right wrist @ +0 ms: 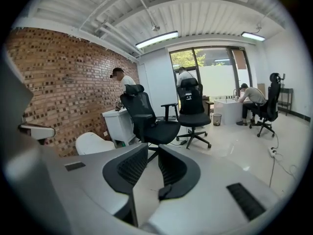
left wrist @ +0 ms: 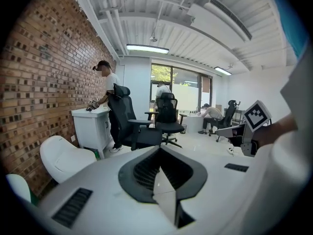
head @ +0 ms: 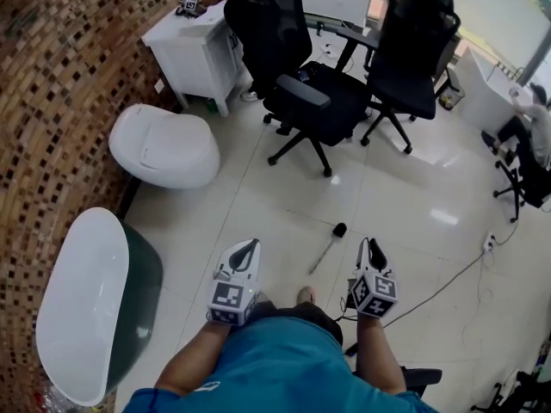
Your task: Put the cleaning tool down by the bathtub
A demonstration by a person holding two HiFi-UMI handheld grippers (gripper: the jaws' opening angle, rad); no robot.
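Brickwork [head: 43, 101] of small brown and dark squares curves down the left side, rough against the glossy pale tiled floor [head: 413, 188]. Below it lies the oval bathtub [head: 82, 299], smooth white inside with a dark green outer shell. The cleaning tool [head: 327, 246], a thin pale stick with a rounded black head, lies flat on the floor ahead of the person. It is between the two grippers, touched by neither, and well apart from the bathtub.

The left gripper [head: 248, 246] [left wrist: 159, 150], pale grey plastic with ribbed black pads, has its jaws brought together at the tips and nothing in them. The right gripper [head: 372, 246] [right wrist: 152, 148], of the same build, has its jaws parted by a narrow gap through which bare floor shows, and it grips nothing.

Past the bathtub sits a rounded white toilet [head: 164, 144] with its lid down, then a white cabinet [head: 194, 50] against the wall. A black office chair [head: 314, 93] on a star base stands mid-floor, with a second chair [head: 413, 50] behind it. A dark cable [head: 448, 278] trails across the tiles at the right.

The bathtub's near end is cut off by the frame edge. In both gripper views the gripper bodies block the floor where the tool lies. What sits on the cabinet top is too small to tell.
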